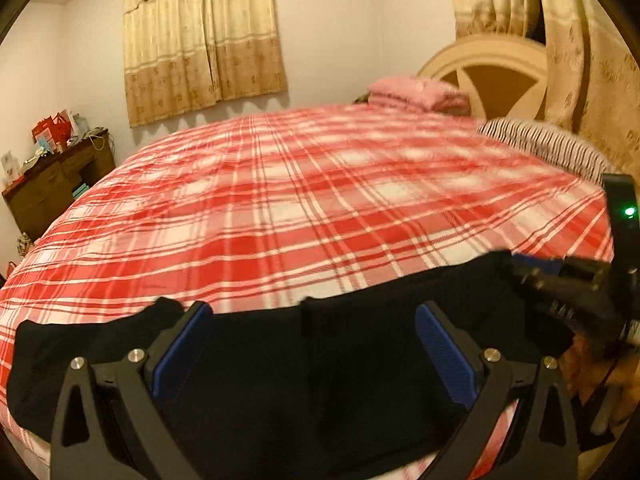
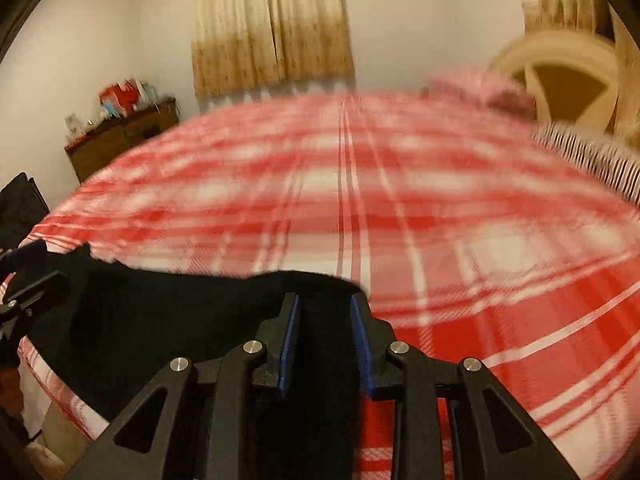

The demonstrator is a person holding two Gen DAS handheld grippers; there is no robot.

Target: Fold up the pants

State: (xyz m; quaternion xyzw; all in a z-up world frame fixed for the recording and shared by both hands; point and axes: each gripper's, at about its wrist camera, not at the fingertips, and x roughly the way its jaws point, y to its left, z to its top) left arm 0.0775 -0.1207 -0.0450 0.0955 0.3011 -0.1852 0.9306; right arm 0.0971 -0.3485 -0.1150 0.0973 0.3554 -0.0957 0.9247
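Black pants (image 1: 280,360) lie along the near edge of the bed with the red plaid cover (image 1: 300,200). My left gripper (image 1: 314,312) is wide open above the middle of the pants, its blue pads on either side of the cloth. My right gripper (image 2: 325,300) is partly open, its pads close on either side of the right end of the pants (image 2: 180,312); I cannot tell if they pinch the cloth. It also shows at the right of the left wrist view (image 1: 568,284). The left gripper shows at the left edge of the right wrist view (image 2: 24,276).
A folded pink blanket (image 1: 416,94) and a striped pillow (image 1: 548,148) lie at the head of the bed by the round headboard (image 1: 492,76). A cluttered wooden cabinet (image 1: 52,184) stands at the far left wall. Curtains (image 1: 200,40) hang behind.
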